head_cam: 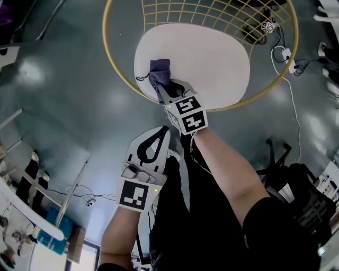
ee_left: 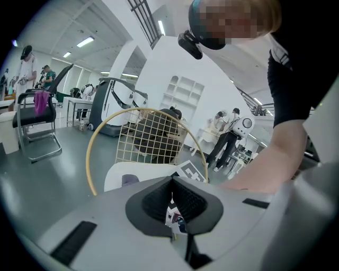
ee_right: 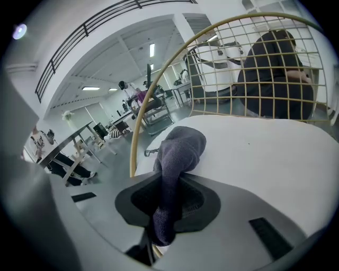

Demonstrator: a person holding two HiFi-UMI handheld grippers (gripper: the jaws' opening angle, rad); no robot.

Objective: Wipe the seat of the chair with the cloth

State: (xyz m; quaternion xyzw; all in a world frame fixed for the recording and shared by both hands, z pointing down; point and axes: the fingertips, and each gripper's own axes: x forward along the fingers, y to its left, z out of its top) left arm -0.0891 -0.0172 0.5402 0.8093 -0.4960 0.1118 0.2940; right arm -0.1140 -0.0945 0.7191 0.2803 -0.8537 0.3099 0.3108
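The chair has a white oval seat (head_cam: 212, 58) inside a gold ring frame (head_cam: 114, 69), with a gold wire back (head_cam: 212, 13). My right gripper (head_cam: 161, 91) reaches over the seat's near-left edge and is shut on a dark purple cloth (head_cam: 159, 73), whose bunched end rests on the seat. In the right gripper view the cloth (ee_right: 180, 151) runs between the jaws of the right gripper (ee_right: 169, 198) onto the seat (ee_right: 265, 159). My left gripper (head_cam: 161, 132) hangs back over the floor, shut and holding nothing. From the left gripper (ee_left: 174, 204), the seat (ee_left: 119, 174) lies ahead.
White cables and a power strip (head_cam: 286, 55) lie on the grey floor right of the chair. A black office chair (head_cam: 296, 185) stands at the lower right, white racks (head_cam: 32, 206) at the lower left. People and a black chair (ee_left: 37, 114) stand farther off.
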